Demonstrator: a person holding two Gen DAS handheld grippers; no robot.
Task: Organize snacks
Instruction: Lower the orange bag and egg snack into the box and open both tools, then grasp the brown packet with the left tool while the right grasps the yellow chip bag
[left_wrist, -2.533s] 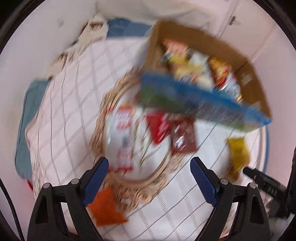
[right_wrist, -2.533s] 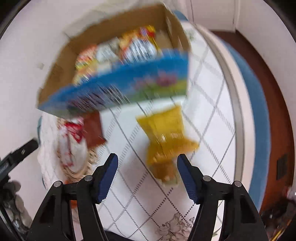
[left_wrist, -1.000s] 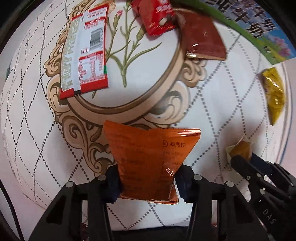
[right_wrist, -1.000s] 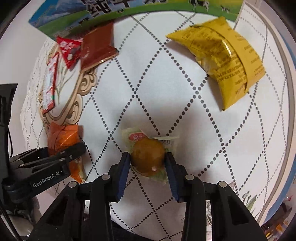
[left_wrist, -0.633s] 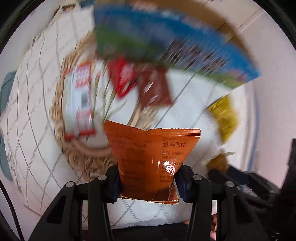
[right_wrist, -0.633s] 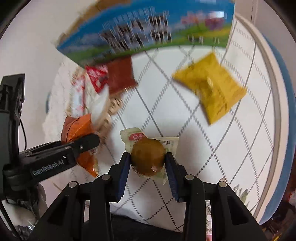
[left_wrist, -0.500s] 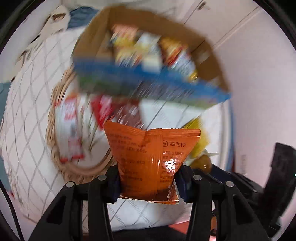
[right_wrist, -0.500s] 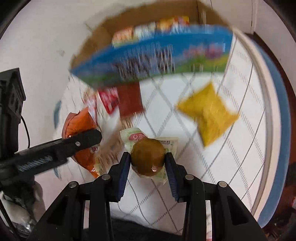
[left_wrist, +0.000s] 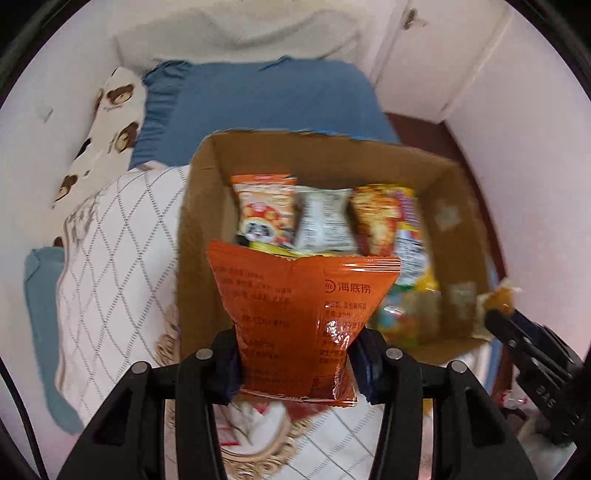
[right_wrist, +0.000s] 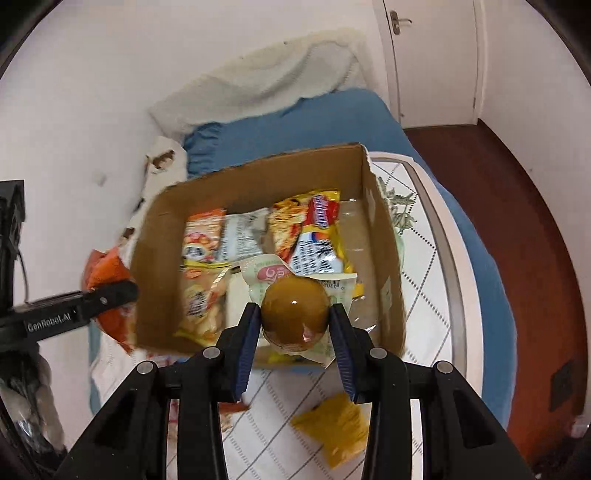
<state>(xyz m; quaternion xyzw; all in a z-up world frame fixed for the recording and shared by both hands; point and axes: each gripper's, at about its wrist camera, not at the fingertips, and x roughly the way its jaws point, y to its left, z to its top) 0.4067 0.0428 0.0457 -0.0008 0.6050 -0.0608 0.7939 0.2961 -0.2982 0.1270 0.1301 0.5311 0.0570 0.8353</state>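
My left gripper (left_wrist: 295, 363) is shut on an orange snack packet (left_wrist: 299, 317), held upright above the near wall of an open cardboard box (left_wrist: 199, 206). The box (right_wrist: 384, 236) holds several snack packs (left_wrist: 266, 214) standing along its far side. My right gripper (right_wrist: 293, 325) is shut on a brown round snack in a clear wrapper (right_wrist: 295, 310), raised over the box's near edge. The left gripper and its orange packet (right_wrist: 107, 273) show at the left in the right wrist view; the right gripper with its brown snack (left_wrist: 498, 299) shows at the right in the left wrist view.
The box sits on a white quilted table cover (left_wrist: 110, 258) with diamond lines. A yellow packet (right_wrist: 336, 424) lies on the cover below my right gripper. Behind are blue bedding (right_wrist: 288, 129), a bear-print pillow (left_wrist: 107, 122), a door (right_wrist: 424, 55) and a dark floor (right_wrist: 517, 221).
Both grippers have risen from the table cover with their snacks and now stand above the box. The view now looks down into the box; the loose packets have dropped out of sight.
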